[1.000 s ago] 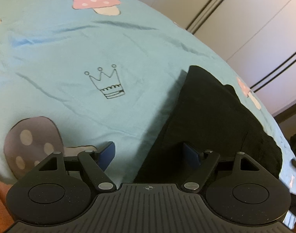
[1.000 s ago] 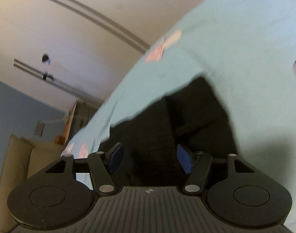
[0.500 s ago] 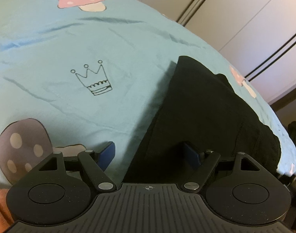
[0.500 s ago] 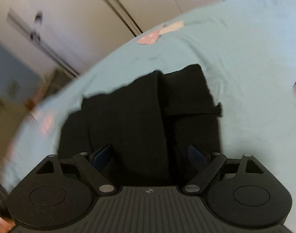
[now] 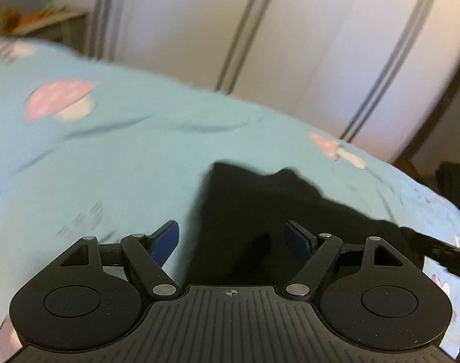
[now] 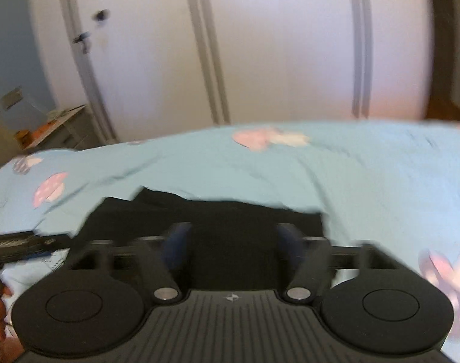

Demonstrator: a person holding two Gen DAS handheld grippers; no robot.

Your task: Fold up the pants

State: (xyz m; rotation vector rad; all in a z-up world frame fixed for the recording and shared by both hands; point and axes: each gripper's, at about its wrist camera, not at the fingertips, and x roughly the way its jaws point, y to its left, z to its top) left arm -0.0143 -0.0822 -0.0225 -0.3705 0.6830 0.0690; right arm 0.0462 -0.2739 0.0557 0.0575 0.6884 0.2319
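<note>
both grippers have lifted off the pants (image 5: 260,211), left gripper (image 5: 232,239) released, right gripper (image 6: 233,239) closing on nothing, bed (image 5: 124,157) bare around, wardrobe (image 6: 275,45) beyond.

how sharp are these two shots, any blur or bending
Left wrist view: motion-smeared sheet prints, gripper body sharp, wardrobe lines bowed by the fisheye. Right wrist view: blurrier overall, even the blue fingers smear; black pants are a featureless dark patch, light dim and warm.

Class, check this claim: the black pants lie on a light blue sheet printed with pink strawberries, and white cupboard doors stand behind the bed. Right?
Not quite. The prints on the sheet are pink mushrooms, not strawberries, as the left wrist view shows. The black pants and white cupboard doors are as stated.
</note>
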